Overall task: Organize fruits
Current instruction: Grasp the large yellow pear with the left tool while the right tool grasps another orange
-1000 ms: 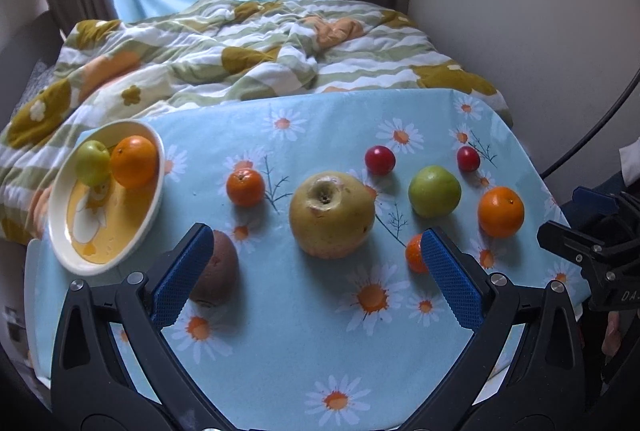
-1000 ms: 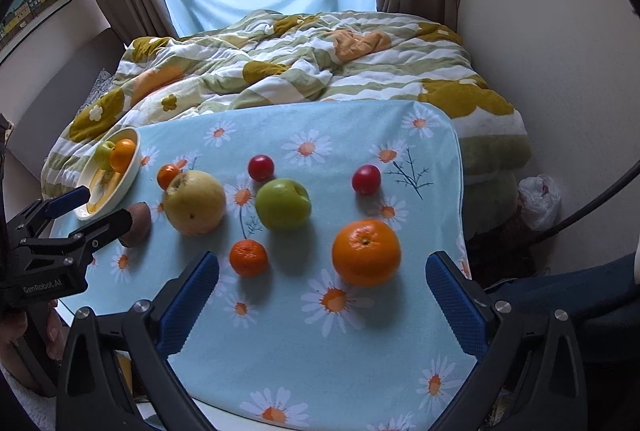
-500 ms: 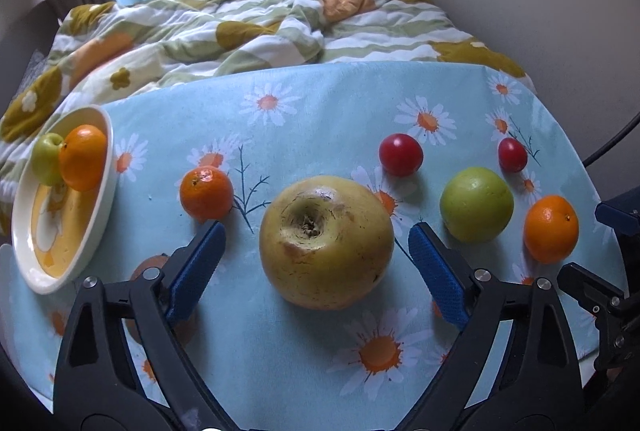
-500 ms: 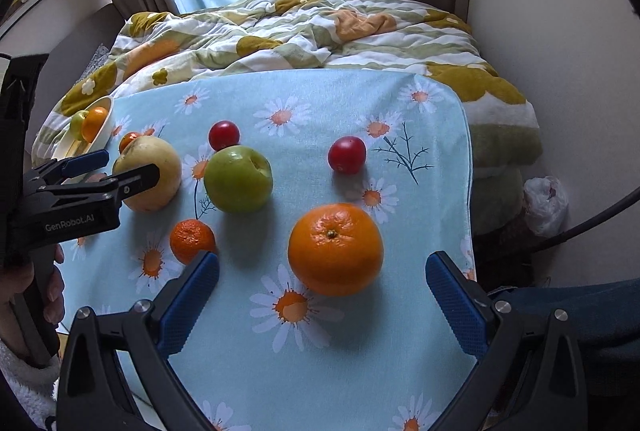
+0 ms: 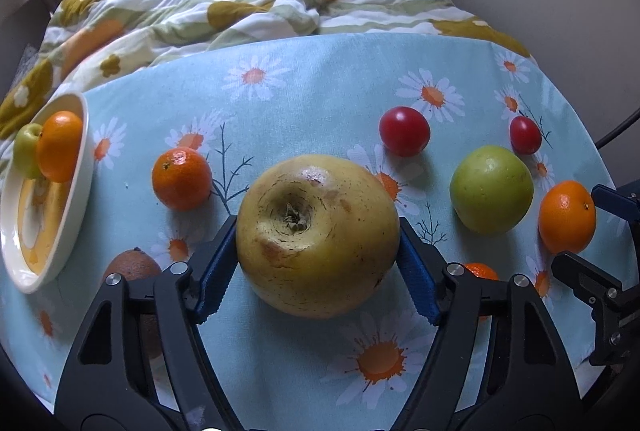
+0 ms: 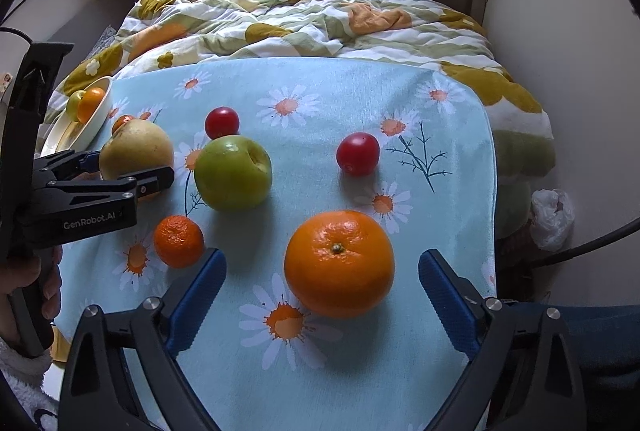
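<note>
Your left claw is clamped on the big yellow pear at bench centre, pads at 3 and 9 o'clock. It looks heavy, smooth and bruisable: grip its widest girth. Your right claw stands apart around the large orange.

A counter under a light blue daisy-print cloth carries loose fruit. A white bowl sits at the far left. A big yellow pear lies near the middle, a green apple to its right, two red plums farther back, a large orange nearest.
</note>
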